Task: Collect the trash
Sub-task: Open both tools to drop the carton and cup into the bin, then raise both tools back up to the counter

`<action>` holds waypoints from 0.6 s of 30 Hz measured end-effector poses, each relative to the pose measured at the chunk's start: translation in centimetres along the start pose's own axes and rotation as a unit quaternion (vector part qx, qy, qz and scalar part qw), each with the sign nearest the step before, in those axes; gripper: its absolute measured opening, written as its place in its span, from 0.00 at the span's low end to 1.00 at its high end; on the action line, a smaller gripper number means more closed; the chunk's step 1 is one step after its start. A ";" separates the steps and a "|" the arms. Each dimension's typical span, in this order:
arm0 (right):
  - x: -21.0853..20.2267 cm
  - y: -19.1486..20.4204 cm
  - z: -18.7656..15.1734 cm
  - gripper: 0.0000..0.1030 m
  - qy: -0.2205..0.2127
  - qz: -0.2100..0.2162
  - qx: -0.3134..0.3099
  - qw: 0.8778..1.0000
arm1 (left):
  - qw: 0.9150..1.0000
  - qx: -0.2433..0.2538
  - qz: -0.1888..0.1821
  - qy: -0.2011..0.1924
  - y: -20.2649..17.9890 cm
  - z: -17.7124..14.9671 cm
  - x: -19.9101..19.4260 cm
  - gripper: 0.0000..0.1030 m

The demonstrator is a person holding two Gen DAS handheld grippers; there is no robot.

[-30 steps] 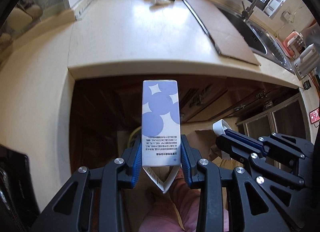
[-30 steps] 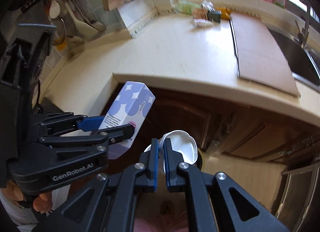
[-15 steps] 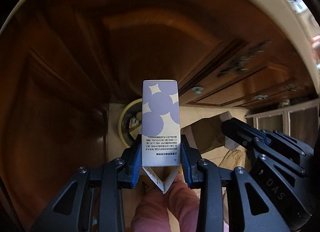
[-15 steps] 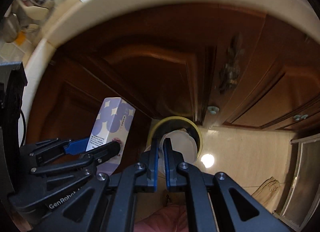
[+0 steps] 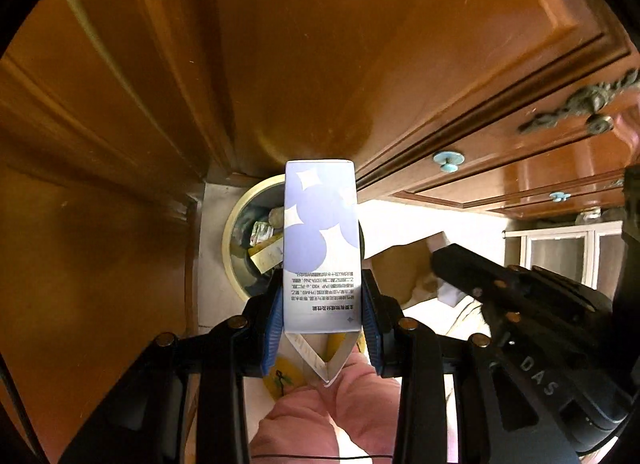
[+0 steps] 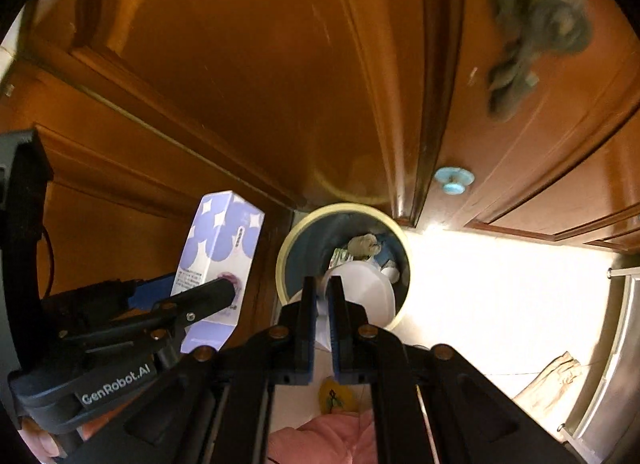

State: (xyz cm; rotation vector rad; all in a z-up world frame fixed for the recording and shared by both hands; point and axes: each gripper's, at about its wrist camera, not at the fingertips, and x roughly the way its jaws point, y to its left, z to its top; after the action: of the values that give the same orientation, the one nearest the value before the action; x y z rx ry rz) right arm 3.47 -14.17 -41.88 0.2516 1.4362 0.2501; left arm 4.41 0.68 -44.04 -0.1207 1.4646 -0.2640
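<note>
Two pieces of trash held over the bin, one in each of my grippers.

My left gripper [image 5: 322, 314] is clamped on a tall purple-and-white carton [image 5: 320, 244], its flap end open toward me; my right gripper [image 6: 320, 304] is pinched nearly closed on the rim of one white plastic cup [image 6: 368, 292]. Only the right view shows the cup, right above the round, cream-rimmed trash bin [image 6: 340, 211]; the left view shows the carton over the bin's near edge. The bin holds crumpled scraps and stands against glossy wooden cabinet doors [image 6: 248, 75] with two blue knobs [image 5: 449, 161].
</note>
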 end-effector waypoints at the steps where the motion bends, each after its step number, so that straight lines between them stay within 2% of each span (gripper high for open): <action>1: 0.7 -0.2 0.0 0.06 0.003 0.004 -0.004 1.000 | 1.000 0.003 0.000 0.000 0.1 0.2 0.5 0.32; 2: 1.1 -0.4 -0.1 0.06 0.004 0.007 -0.007 1.000 | 1.000 0.007 0.000 0.001 0.2 0.2 1.1 0.32; 5: 2.7 -0.7 0.0 0.07 0.014 0.013 -0.010 1.000 | 1.000 0.017 0.000 0.007 0.0 0.2 2.6 0.43; 8: 3.7 -1.6 0.1 0.10 0.019 0.004 -0.002 1.000 | 1.000 0.018 0.017 0.018 -0.1 0.2 3.3 0.59; 12: 3.2 -2.7 0.0 0.25 0.018 -0.001 0.018 1.000 | 1.000 0.002 0.022 0.022 0.2 -0.1 3.1 0.75; 15: 1.8 -2.7 -0.2 0.30 0.018 -0.005 0.025 1.000 | 1.000 -0.003 0.024 0.020 -0.2 -0.3 2.4 0.80; 18: 0.1 -2.4 -0.3 0.30 0.016 -0.011 0.025 0.999 | 0.999 0.001 0.027 0.020 -1.0 -0.3 1.2 0.80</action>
State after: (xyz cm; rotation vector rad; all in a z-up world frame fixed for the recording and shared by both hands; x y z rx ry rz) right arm 3.19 -16.41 -42.77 0.2741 1.4780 0.2004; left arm 4.12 -0.59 -44.95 -0.0747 1.5043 -0.2255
